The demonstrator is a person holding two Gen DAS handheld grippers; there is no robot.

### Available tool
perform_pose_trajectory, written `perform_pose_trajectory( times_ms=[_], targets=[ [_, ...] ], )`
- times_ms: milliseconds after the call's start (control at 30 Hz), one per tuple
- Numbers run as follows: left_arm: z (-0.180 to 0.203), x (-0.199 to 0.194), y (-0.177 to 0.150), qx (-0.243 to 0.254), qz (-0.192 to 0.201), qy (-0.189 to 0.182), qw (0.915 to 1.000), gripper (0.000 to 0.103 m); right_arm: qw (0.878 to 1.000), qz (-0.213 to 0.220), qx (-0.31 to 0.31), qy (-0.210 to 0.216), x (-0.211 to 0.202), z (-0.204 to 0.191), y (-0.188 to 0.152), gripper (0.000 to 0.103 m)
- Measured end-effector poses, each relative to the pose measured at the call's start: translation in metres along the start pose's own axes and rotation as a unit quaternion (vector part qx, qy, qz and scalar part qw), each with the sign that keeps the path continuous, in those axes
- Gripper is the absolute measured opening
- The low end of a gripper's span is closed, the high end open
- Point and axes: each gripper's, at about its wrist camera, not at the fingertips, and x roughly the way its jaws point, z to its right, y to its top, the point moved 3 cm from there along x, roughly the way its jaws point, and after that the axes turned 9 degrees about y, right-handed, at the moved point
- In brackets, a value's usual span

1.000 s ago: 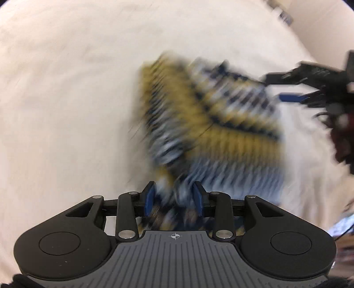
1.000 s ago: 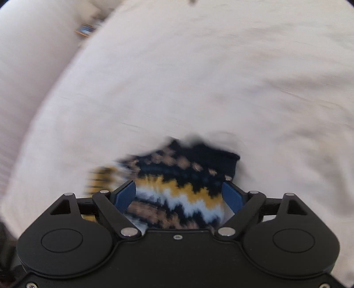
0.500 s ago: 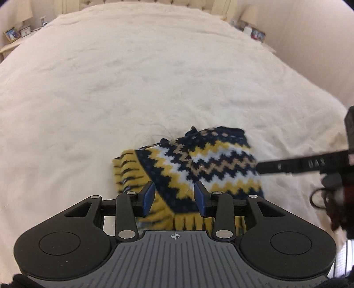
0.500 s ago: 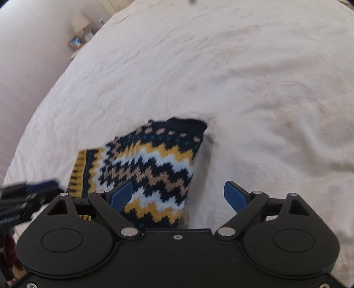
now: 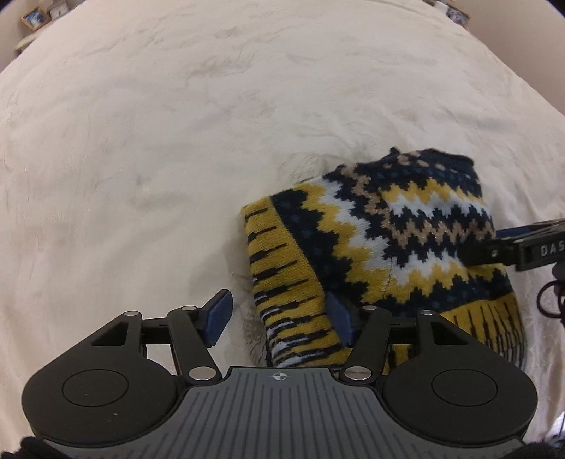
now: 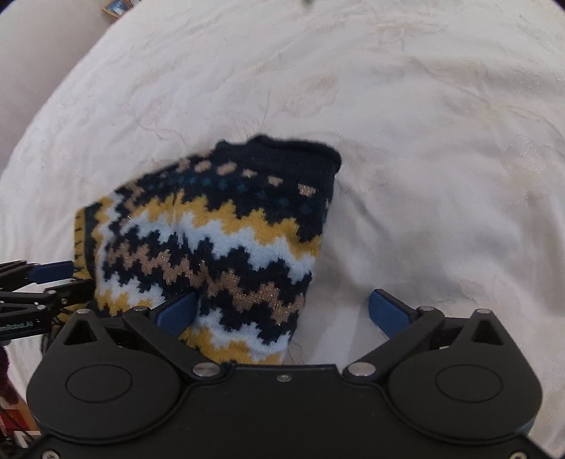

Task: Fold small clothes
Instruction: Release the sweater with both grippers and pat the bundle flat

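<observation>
Both the left gripper [image 5: 279,316] and right gripper [image 6: 282,310] have just opened, releasing the sweater [image 5: 388,247].

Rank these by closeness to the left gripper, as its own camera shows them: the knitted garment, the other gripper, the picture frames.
From the left gripper:
1. Knitted garment, lying partly between its open jaws.
2. Right gripper, at the right edge, over the garment.
3. Picture frames, top-left corner, beyond the bedspread.
</observation>
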Motion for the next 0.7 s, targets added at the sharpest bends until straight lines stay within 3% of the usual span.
perform_pose_trajectory(
  times_ms=[167, 233, 300, 567, 700],
  targets=[
    [-0.004, -0.027, 0.003, -0.059, 0.025, 0.002, 0.998, 0.058, 0.998, 0.047, 0.018, 0.024, -0.042, 0.012, 0.004, 0.102],
    [-0.005, -0.042, 0.0, -0.074, 0.028, 0.0, 0.9969, 0.067, 0.997, 0.067, 0.024, 0.029, -0.061, 0.015, 0.002, 0.102],
    [-0.003, -0.055, -0.005, -0.086, 0.025, 0.001, 0.9959, 0.086, 0.996, 0.079, 0.031, 0.027, -0.075, 0.015, -0.001, 0.102],
    [0.01, -0.085, -0.035, -0.132, 0.013, 0.033, 0.9906, 0.087, 0.995, 0.096, 0.004, 0.004, -0.101, -0.012, -0.026, 0.102],
    [0.019, -0.092, -0.053, -0.124, -0.002, 0.012, 0.9922, 0.087, 0.995, 0.098, -0.011, -0.002, -0.11, -0.033, -0.047, 0.102]
  ],
)
